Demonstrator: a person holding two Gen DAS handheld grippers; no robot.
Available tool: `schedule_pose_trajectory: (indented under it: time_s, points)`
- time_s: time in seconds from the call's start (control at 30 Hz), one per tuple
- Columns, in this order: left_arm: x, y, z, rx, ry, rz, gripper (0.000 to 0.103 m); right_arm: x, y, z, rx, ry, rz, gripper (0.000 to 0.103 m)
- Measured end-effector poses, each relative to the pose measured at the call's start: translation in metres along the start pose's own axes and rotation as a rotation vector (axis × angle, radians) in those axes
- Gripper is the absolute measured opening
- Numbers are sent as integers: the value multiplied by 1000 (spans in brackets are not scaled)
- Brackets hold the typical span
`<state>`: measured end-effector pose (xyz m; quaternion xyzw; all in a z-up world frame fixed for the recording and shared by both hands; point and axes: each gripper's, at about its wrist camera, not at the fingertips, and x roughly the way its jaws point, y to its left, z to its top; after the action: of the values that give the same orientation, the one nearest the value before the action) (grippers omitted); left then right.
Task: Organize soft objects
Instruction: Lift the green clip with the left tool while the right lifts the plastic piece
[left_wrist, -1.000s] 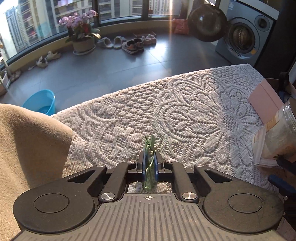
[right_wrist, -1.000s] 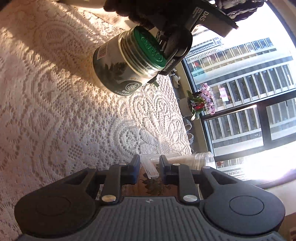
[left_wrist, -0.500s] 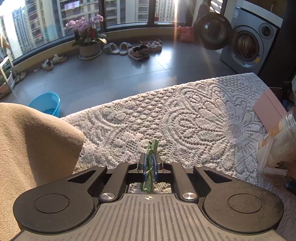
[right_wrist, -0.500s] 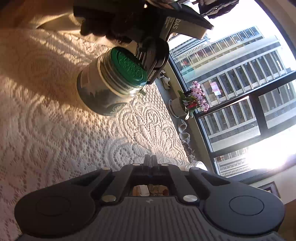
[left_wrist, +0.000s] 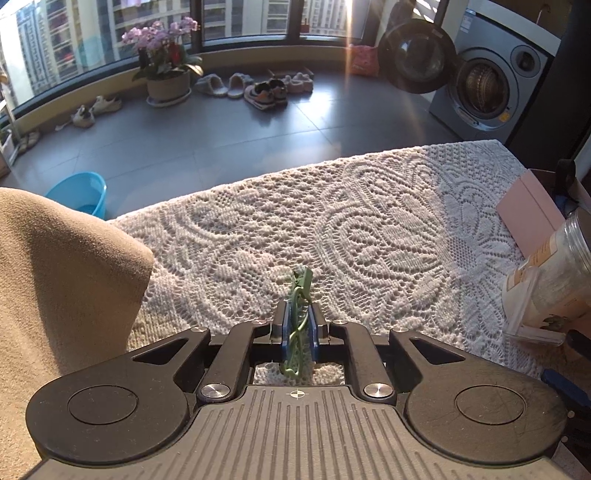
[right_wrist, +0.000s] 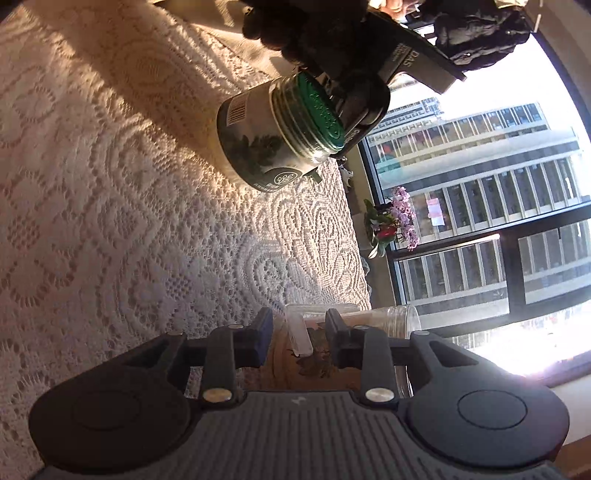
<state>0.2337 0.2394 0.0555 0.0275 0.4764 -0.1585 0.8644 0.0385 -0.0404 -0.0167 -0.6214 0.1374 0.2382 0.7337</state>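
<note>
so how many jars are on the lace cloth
2: a green-lidded jar standing by the left gripper, and a clear jar lying between the right gripper's fingers. Others may be hidden.

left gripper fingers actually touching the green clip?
Touching. The left wrist view shows the left gripper with its blue pads closed against both sides of the green clip, no gap visible, above the lace tablecloth.

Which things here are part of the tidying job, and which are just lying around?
In the job:
left gripper, shut on a green tie
right gripper, open around a clear jar
green-lidded jar

Lying about:
lace cloth
tan fabric
pink card
blue basin
shoes
orchid pot
washer
</note>
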Motion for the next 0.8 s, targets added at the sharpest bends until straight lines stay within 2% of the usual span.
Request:
schedule_pose_trajectory:
  time_s: [0.17, 0.2, 0.27, 0.37, 0.53, 0.63, 0.73, 0.8]
  points:
    - [0, 3, -1, -26, -8, -16, 13, 26, 12, 0, -161, 52, -78, 26]
    - [0, 3, -1, -30, -10, -17, 13, 29, 14, 0, -189, 55, -96, 23]
    - [0, 3, -1, -39, -12, -20, 13, 32, 15, 1, -206, 72, -90, 4]
    - [0, 3, -2, -47, -16, -20, 13, 34, 12, 4, -185, 69, -108, 0]
    - [0, 4, -3, -55, -23, -20, 13, 4, -8, 27, -24, -24, -149, 0]
    - [0, 2, -5, -43, -27, -13, 13, -15, -20, 33, 67, -56, -100, 0]
    - [-1, 1, -5, -36, -30, -11, 14, -16, -14, 21, 2, -55, -92, 5]
    - [-1, 2, -5, -40, -30, -14, 14, -15, -4, 10, -97, -36, -103, 16]
